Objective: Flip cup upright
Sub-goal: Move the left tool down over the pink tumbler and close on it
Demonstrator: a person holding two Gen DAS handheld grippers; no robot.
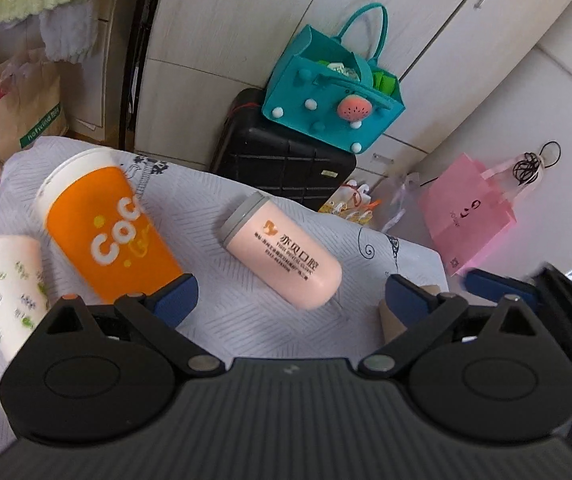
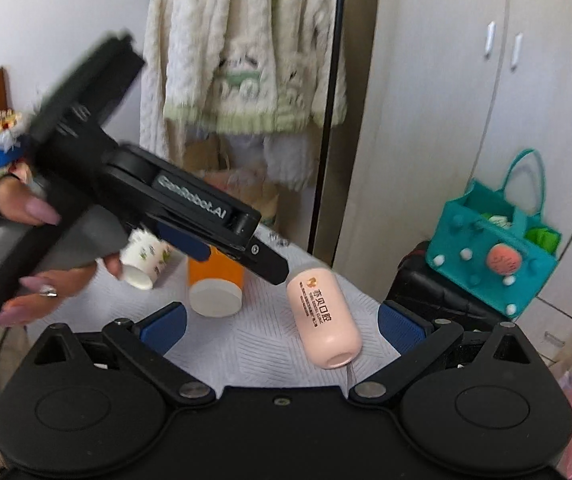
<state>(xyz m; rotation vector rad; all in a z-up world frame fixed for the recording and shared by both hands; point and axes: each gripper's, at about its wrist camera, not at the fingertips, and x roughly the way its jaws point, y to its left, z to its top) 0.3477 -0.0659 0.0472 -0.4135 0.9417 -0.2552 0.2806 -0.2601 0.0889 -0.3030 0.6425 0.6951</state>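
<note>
Three cups lie on their sides on a white quilted table (image 1: 246, 312): an orange cup (image 1: 106, 232), a white cup with green print (image 1: 10, 292) and a pink cup with a grey lid (image 1: 282, 252). My left gripper (image 1: 289, 300) is open, above the cloth, with the pink cup between and beyond its fingers. My right gripper (image 2: 282, 330) is open; the pink cup (image 2: 325, 316) lies just ahead between its fingers. In the right wrist view the left gripper (image 2: 242, 252) hangs over the orange cup (image 2: 216, 284) and white cup (image 2: 144, 260).
A black case (image 1: 282, 164) with a teal felt bag (image 1: 333, 92) on it stands behind the table by white cabinets. A pink paper bag (image 1: 469, 216) is at the right, a brown paper bag (image 1: 14, 116) at the left. A knitted garment (image 2: 246, 52) hangs behind.
</note>
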